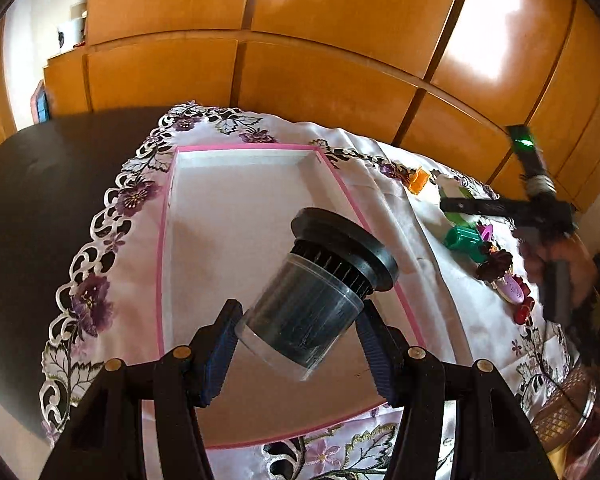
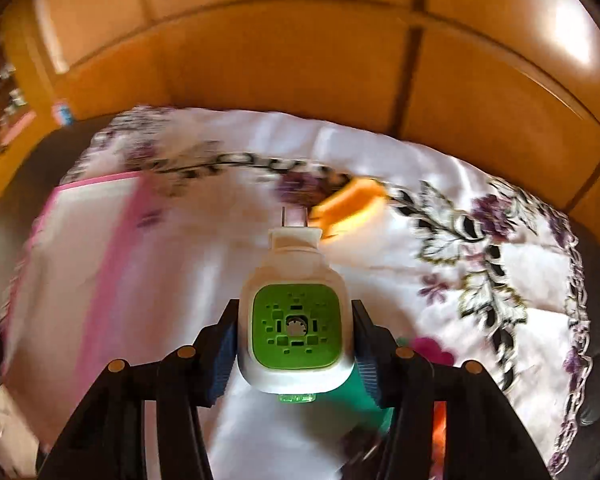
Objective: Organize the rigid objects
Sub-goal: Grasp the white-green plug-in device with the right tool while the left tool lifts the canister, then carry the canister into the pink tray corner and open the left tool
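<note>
The left gripper (image 1: 300, 344) has its ribbed blue jaws clamped on the clear cylindrical body of a filter canister (image 1: 324, 288) with a black flanged cap, tilted above the pink-rimmed tray (image 1: 164, 240). The tray is shallow, rectangular and white inside, lying on an embroidered satin tablecloth (image 1: 132, 200) with cutwork edging over the dark tabletop (image 1: 32, 200). Right of the tray, the right gripper (image 2: 294, 340) has its jaws closed on a white plug-in device (image 2: 296, 320), rounded, with a green perforated face. An orange block (image 2: 350, 204) lies just beyond it.

Motion blur smears the tablecloth (image 2: 440, 240) and orange block (image 2: 350, 206).
</note>
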`<state>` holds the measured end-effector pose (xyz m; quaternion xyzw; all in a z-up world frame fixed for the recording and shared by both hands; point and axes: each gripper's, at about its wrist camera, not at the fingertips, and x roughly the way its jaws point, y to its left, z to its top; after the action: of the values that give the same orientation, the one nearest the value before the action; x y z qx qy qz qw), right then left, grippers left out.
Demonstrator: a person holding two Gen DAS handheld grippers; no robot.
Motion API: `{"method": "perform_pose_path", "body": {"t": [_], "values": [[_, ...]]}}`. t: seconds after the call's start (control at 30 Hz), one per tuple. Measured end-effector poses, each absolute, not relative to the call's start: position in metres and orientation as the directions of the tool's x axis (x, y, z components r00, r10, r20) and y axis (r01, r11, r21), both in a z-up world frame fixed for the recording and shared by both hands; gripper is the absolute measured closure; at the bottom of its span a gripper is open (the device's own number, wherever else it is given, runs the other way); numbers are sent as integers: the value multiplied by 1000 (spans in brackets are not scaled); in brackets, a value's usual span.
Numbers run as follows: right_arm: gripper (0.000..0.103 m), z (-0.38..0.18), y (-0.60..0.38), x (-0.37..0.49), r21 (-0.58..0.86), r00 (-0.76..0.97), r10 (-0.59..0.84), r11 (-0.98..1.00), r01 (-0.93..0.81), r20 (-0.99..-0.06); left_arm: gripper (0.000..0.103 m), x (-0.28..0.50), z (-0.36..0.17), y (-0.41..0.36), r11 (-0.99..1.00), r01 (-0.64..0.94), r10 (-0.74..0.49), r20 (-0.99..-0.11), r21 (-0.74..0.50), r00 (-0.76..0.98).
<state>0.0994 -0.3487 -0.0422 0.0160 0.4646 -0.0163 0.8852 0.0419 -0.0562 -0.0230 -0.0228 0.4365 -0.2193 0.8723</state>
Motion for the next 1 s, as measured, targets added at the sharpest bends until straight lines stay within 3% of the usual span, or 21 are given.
{"method": "perform_pose_path", "body": {"t": [0.17,0.47,1.0], "values": [[50,-51,-311,57,54,542,98,994,-96,-835,44,38,-27,-50,908,340,-399,-756,-246,519],[51,-88,-301,39,-49,518,24,991,-126,-855,44,57,-29,-37,928,277,-364,-771,-251,522],[50,-91,-297,39,-76,519,15,985,-154,-854,44,199,-65,-50,977,163,-200,-840,-135,504]]}}
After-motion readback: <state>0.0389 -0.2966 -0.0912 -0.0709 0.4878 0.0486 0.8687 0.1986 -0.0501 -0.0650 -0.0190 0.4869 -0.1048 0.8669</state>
